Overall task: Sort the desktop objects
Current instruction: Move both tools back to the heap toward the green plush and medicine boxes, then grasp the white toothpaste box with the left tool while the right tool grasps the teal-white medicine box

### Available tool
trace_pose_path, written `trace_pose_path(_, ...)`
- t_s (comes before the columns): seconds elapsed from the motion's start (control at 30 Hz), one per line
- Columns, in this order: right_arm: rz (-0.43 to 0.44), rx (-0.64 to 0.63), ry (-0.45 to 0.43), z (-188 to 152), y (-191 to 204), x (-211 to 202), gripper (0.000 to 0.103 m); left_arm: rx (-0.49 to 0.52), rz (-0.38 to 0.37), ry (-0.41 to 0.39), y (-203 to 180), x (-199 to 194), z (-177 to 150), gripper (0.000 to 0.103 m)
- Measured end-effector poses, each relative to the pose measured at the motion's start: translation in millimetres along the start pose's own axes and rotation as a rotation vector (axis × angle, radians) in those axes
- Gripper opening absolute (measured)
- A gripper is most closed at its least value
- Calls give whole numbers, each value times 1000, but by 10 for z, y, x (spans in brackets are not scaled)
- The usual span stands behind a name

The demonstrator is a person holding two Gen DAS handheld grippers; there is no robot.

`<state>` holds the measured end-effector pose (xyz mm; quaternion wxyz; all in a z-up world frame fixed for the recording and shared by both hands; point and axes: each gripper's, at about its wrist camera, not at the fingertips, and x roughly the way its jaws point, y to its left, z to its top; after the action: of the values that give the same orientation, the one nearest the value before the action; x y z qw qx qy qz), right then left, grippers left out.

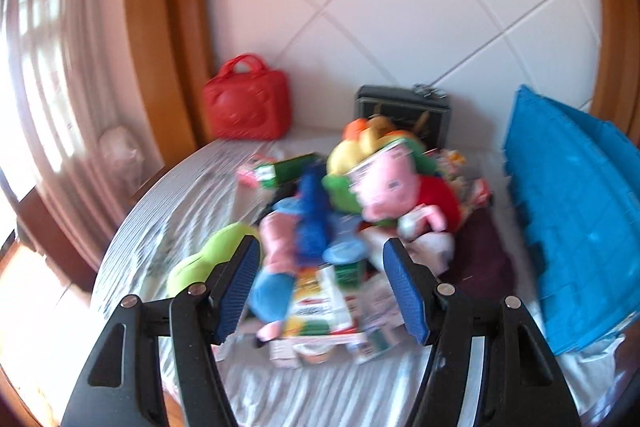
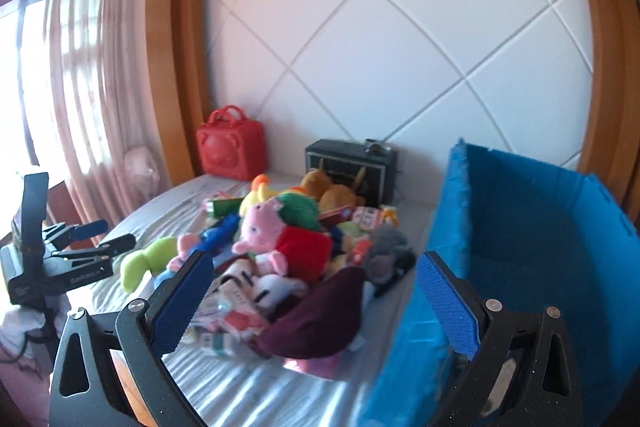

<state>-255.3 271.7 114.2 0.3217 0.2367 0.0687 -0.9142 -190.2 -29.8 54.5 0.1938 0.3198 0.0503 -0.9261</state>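
Both grippers empty, jaws apart. Toy pile [image 2: 288, 251] lies ahead; left gripper [image 1: 320, 291] nearer it; blue bin [image 2: 520, 247] right of pile.

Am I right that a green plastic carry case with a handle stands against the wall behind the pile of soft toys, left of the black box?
Not quite: the plastic carry case with a handle is red, not green. It does stand against the wall behind the pile of soft toys, left of the black box, as the right wrist view shows.
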Motion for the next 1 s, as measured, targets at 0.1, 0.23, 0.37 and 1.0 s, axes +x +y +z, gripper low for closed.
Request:
trace_pose_path(0.1, 1, 7, 46, -102, 258, 255, 103, -22, 41, 52, 419, 199, -198, 63)
trace_pose_path(0.23, 20, 57, 118, -326, 435, 611, 103, -38, 91, 148, 859, 568, -521, 63)
trace_pose_path(0.37, 19, 84, 237, -671, 669, 1038, 103, -58, 107, 276, 1186, 995, -870, 63)
trace_pose_path(1.0, -98, 223, 642, -2145, 1192, 2289, 103, 60, -51, 491, 1351, 2334, -1628, 65)
